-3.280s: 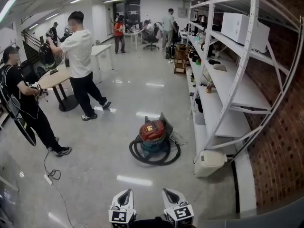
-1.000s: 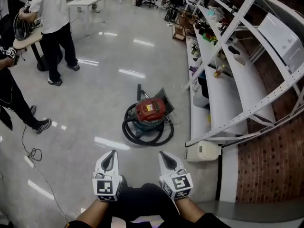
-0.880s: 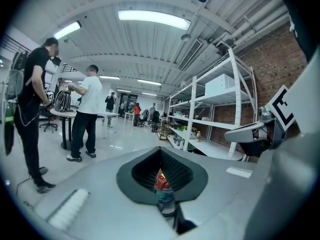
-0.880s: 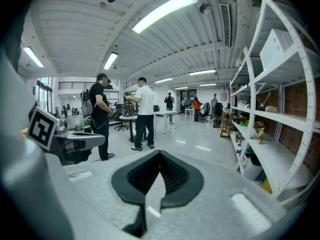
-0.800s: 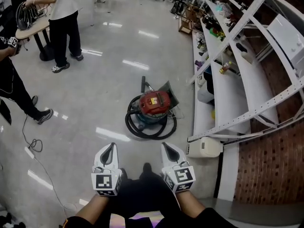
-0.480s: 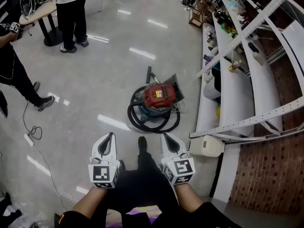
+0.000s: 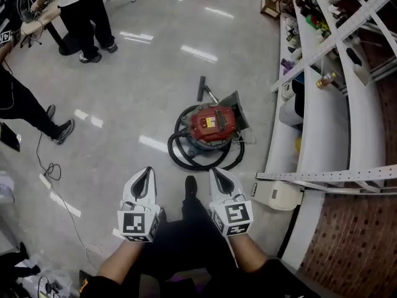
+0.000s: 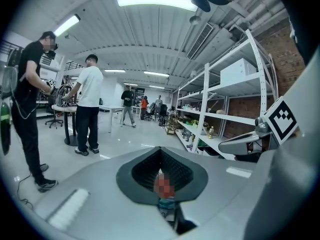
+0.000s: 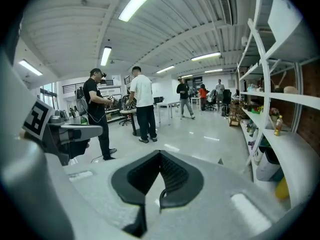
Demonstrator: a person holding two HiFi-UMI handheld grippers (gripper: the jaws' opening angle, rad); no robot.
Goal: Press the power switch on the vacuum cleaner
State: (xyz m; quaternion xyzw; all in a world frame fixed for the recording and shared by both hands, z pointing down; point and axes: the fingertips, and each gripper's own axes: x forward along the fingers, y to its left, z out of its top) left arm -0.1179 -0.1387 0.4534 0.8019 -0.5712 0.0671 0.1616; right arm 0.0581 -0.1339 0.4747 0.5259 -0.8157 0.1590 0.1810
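Observation:
The vacuum cleaner (image 7: 211, 124) stands on the floor ahead, with a red lid, a teal body and a black hose (image 7: 181, 157) coiled around it. No power switch can be made out at this distance. My left gripper (image 7: 144, 179) and right gripper (image 7: 218, 177) are held side by side, low and short of the vacuum, touching nothing. Both are shut and hold nothing. In the left gripper view the left gripper (image 8: 160, 151) hides most of the floor; a sliver of the teal body (image 8: 166, 204) shows below the jaws. The right gripper (image 9: 160, 156) looks over the room.
White metal shelving (image 7: 322, 110) runs along the right, with a white appliance (image 7: 279, 196) on the floor at its foot. The vacuum's nozzle (image 7: 203, 87) lies behind it. Two people (image 7: 84, 14) stand at the far left, and a cable (image 7: 59, 185) trails across the floor.
The head view has come closer to the vacuum and tilted further down, so the vacuum sits nearer the grippers. Both grippers stay shut and side by side.

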